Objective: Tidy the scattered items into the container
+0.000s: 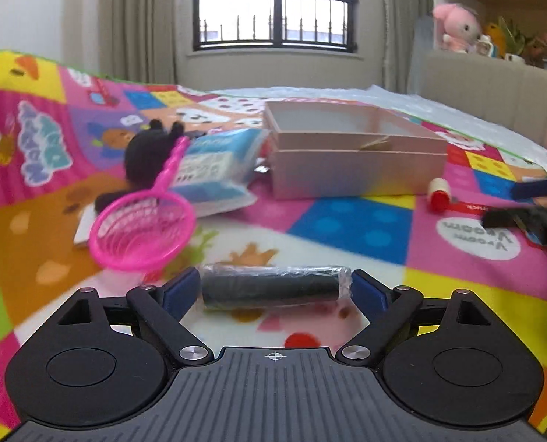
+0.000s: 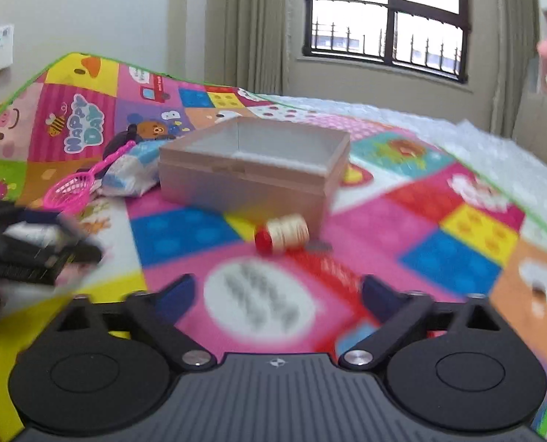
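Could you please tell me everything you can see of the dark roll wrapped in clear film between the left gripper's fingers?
The dark roll is a black cylinder sealed in crinkled clear film that puckers at both ends. It lies on its side, crosswise to the left gripper, on the colourful play mat, near the pink net scoop. Its ends sit right at the gripper's blue pads; whether they actually press on it cannot be told. The pink box stands farther back. In the right wrist view it cannot be made out.
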The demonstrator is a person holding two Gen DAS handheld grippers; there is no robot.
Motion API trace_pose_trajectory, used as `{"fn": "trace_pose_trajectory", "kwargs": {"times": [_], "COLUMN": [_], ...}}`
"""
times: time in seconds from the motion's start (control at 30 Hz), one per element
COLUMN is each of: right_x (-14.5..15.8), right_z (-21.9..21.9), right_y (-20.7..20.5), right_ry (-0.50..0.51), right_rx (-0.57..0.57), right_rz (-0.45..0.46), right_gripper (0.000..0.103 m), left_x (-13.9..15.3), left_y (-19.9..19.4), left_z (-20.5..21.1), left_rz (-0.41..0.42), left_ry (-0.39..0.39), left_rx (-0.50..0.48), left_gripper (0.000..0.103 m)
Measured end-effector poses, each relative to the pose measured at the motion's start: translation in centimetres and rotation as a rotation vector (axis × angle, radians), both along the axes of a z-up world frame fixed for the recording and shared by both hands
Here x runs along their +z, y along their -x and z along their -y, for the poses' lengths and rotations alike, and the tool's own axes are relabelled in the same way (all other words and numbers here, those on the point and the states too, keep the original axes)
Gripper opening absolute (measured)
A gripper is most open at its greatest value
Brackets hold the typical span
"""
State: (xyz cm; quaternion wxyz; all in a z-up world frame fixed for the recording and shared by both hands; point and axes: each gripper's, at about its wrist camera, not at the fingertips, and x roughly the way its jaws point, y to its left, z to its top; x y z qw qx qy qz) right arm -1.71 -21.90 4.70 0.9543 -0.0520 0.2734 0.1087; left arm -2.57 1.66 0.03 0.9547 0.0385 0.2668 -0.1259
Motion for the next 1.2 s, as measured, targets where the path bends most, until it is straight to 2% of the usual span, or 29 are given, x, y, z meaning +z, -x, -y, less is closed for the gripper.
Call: {"fn": "trace_pose_trajectory", "kwargs": {"times": [0.03,0.17,0.2,0.23,0.27,0.3,0.4,0.57,0.77,0.97,1.2], "right_x": [0.1,-0.7,-1.0,-1.3,-1.6,-1.6,-1.0,0.8,1.8,1.9,1.4], "right_z": [-0.4,-1.3,-1.4,-1.4,-1.3,-1.3,-1.8,-3.5,-4.4,-5.1,-4.6], "right_y": [-1.4,-6.4,-7.2,-7.9,-8.3,-8.3,-6.6,-1.2,3.1,5.3,5.6], "right_ry": [0.003,0.032,0.035,0.034,0.027,0.018,0.029,0.072,0.032,-0.016,-0.081], "right_rx": [0.001,-0.032,-0.037,-0.044,-0.052,-0.064,-0.069,-0.014,0.01,-0.017,-0.033], "right_rz": [-0.016,-0.08,-0.101,-0.128,-0.151,-0.154,-0.133,-0.084,-0.08,-0.041,-0.058], "right_gripper": [0.072,0.068,0.064,0.051,0.047,0.047,0.047,0.047,0.047,0.047,0.047], "left_x": [0.0,-0.3,-0.4,-0.4,-0.4,-0.4,-0.5,-0.5,0.0,0.6,2.4], "left_y": [0.0,0.2,0.3,0.4,0.4,0.5,0.4,0.7,1.7,3.0,4.5], "left_z": [0.0,-0.1,0.0,-0.1,-0.1,-0.2,-0.2,0.0,0.4,0.3,1.3], "left_rz": [0.008,0.024,0.029,0.033,0.035,0.034,0.032,0.051,0.079,0.062,0.117], "left_ry": [0.005,0.016,0.022,0.028,0.031,0.033,0.033,0.015,-0.011,0.02,-0.007], "left_rx": [-0.003,-0.017,-0.018,-0.02,-0.021,-0.022,-0.022,-0.021,-0.041,-0.08,-0.158], "left_gripper": [0.093,0.094,0.094,0.094,0.094,0.094,0.094,0.093,0.091,0.09,0.09]}}
